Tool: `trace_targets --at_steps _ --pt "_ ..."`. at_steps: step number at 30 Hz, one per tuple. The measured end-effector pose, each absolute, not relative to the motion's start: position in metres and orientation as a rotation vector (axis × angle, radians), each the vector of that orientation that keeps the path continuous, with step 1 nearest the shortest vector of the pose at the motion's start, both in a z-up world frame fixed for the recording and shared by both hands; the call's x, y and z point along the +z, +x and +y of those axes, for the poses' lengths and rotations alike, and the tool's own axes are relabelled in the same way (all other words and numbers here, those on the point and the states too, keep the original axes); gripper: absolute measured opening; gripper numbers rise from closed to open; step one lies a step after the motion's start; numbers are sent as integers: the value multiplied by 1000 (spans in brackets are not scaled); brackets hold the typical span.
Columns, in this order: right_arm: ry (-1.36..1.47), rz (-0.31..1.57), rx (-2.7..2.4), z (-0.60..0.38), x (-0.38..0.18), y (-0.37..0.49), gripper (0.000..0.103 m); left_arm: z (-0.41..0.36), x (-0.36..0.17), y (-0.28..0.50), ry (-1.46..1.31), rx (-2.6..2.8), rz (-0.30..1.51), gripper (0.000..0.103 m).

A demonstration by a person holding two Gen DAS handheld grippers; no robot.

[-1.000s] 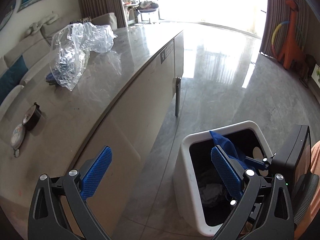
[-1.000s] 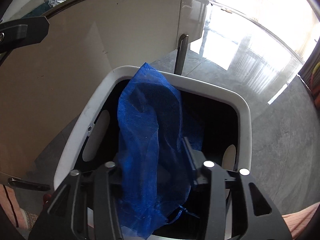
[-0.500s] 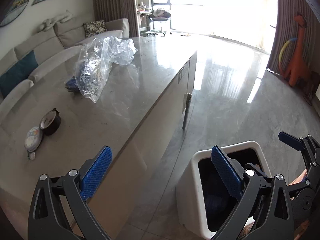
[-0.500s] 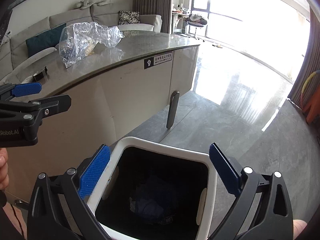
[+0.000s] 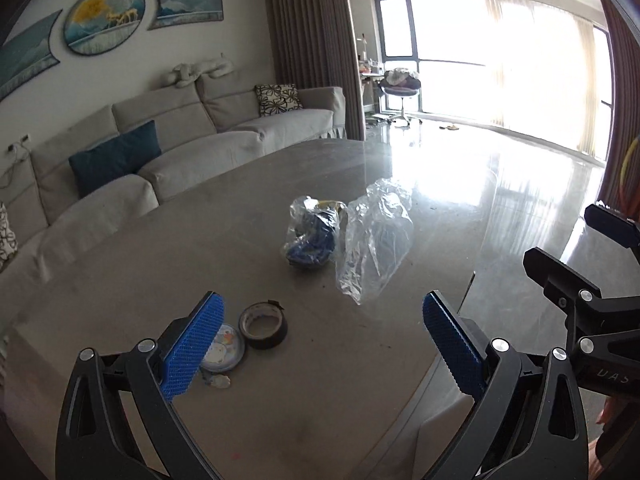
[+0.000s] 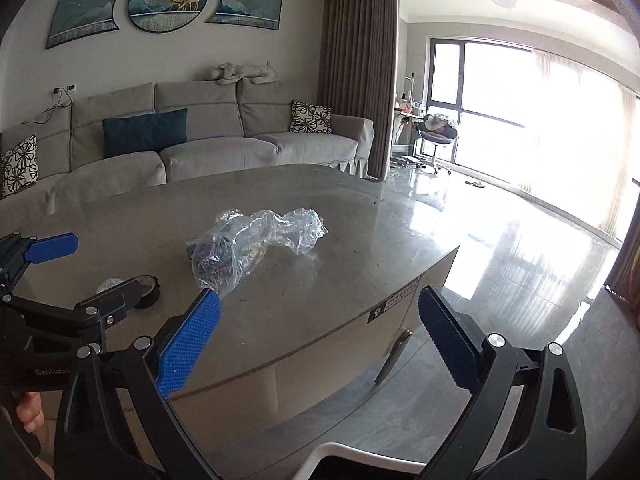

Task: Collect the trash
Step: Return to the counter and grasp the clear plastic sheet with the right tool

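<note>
A crumpled clear plastic bag [image 5: 370, 240] with blue material inside [image 5: 314, 240] lies mid-table; the right wrist view shows the same bag [image 6: 256, 242]. Nearer me sit a black tape roll [image 5: 263, 325] and a small round printed lid [image 5: 224, 346]. My left gripper [image 5: 324, 346] hovers open over the table's near part, nothing between its blue pads. My right gripper [image 6: 320, 344] is open too, empty, off the table's front edge. The white bin rim [image 6: 360, 458] shows at the bottom of the right wrist view. The left gripper [image 6: 52, 280] appears at the left of the right wrist view.
The grey stone table [image 5: 160, 272] has a curved edge and a cabinet front with a handle [image 6: 394, 354]. A grey sofa [image 6: 200, 148] stands behind it. Glossy floor [image 6: 520, 264] stretches right toward bright windows. A hand [image 6: 30, 416] holds the left gripper.
Both grippers rose from the bin and swung toward the tabletop. The blue netting that the right gripper held a second ago lies in the bin; the right gripper has opened.
</note>
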State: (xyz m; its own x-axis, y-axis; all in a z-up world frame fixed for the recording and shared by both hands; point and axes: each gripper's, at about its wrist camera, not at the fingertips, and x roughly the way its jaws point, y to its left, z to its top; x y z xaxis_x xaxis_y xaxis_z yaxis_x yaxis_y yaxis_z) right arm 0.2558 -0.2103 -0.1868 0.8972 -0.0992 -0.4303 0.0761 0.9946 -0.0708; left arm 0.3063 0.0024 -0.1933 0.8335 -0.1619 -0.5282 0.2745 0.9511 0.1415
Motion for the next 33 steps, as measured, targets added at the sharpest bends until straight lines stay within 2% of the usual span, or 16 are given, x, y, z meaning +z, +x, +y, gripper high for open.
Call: trace_targets --at_steps 6,11,17,28,29,31,33 --pt "-30 431 -35 -187 -173 311 98 26 -174 334 252 -72 498 98" --pt "3 463 -8 -171 -170 364 98 42 -171 363 244 38 542 98" --pt "76 558 -10 -166 -194 417 98 58 -173 376 140 20 594 98" --pt "135 625 -9 -175 -229 424 98 67 -190 386 103 33 659 98" --pt "125 631 -3 -173 -231 426 94 64 -191 386 104 34 665 98" --pt "89 645 3 -168 -233 427 74 64 -192 388 103 29 670 98" --pt "56 669 17 -164 -237 431 37 64 -193 388 97 18 671 98"
